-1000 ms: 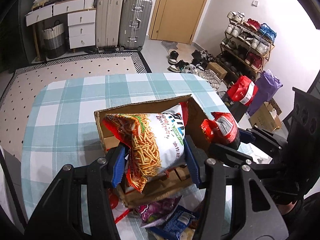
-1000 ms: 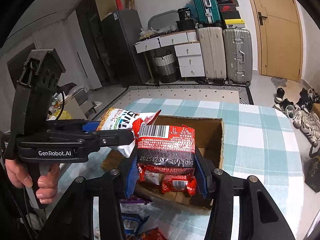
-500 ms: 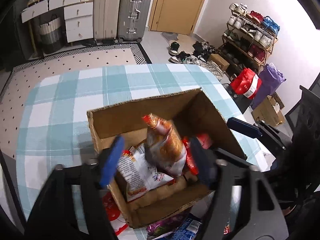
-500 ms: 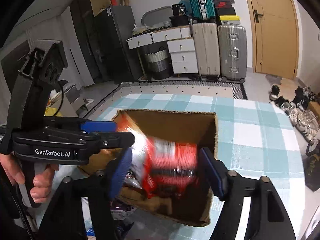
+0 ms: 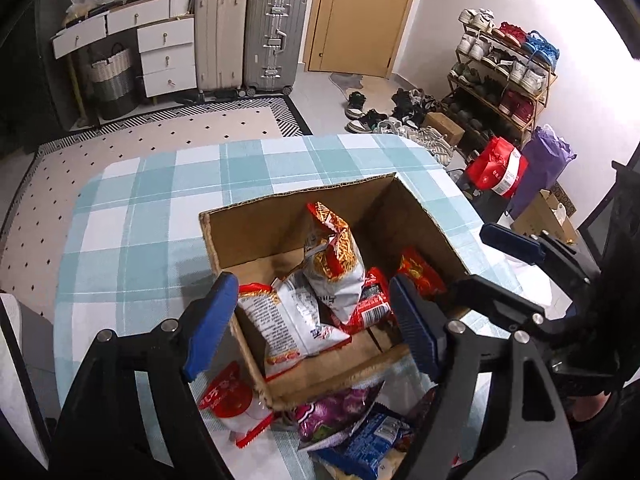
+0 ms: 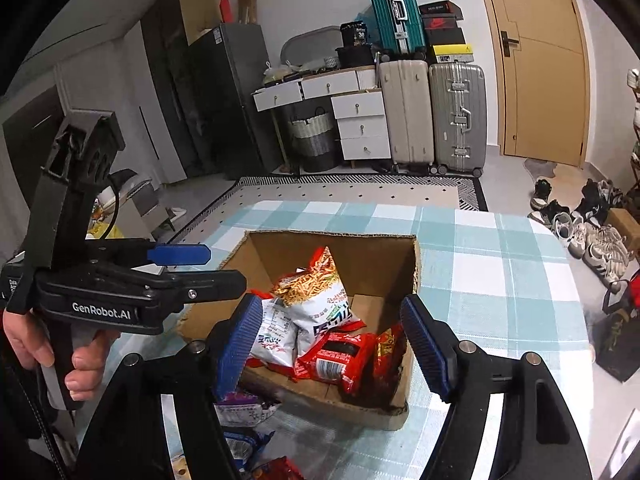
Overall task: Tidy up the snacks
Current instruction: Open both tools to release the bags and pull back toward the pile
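**Open box top, crowded floor inside**

The cardboard box [image 5: 280, 236] is open above, so entry from overhead is unblocked. Inside, the far half toward 12 o'clock shows bare cardboard floor; the near half is packed with snack bags, the noodle-snack bag [image 5: 334, 264] standing tallest mid-box. At 6 o'clock, loose packets [image 5: 348, 424] lie on the tabletop [image 5: 132, 216] against the box's near wall. The tabletop from 9 to 12 o'clock is bare cloth. The right gripper [image 5: 516, 248] hangs at 3 o'clock beside the box's right wall.
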The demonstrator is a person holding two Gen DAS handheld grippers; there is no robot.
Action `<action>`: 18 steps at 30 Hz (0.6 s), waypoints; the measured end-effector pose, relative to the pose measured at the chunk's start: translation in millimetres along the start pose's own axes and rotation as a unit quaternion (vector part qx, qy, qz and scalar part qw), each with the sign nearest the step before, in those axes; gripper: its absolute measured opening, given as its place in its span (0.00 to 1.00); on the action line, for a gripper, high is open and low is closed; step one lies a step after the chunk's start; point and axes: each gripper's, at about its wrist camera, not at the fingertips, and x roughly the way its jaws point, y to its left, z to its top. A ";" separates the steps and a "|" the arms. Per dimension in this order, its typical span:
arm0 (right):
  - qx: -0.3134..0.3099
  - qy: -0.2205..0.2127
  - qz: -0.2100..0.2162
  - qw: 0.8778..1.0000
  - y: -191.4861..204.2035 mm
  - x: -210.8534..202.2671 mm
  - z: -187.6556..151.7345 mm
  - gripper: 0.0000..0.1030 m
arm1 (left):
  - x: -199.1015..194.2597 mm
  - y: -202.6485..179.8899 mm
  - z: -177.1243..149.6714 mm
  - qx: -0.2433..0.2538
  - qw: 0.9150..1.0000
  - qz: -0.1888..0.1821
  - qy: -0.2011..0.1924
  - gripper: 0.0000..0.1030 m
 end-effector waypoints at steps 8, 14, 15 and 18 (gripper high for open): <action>-0.003 -0.016 0.004 1.000 15.3 -27.6 -5.1 0.80 | -31.0 -4.7 -24.1 -0.011 1.000 0.015 -0.011 0.80; -0.005 -0.023 0.003 1.000 25.8 -48.8 -14.5 0.82 | -51.4 -7.0 -41.4 -0.018 1.000 0.019 -0.017 0.84; -0.005 -0.024 0.003 1.000 27.1 -51.8 -16.1 0.82 | -53.7 -7.3 -43.3 -0.018 0.999 0.020 -0.018 0.85; -0.006 -0.027 0.002 1.000 31.6 -61.6 -21.5 0.83 | -63.9 -7.9 -54.2 -0.022 0.999 0.019 -0.021 0.96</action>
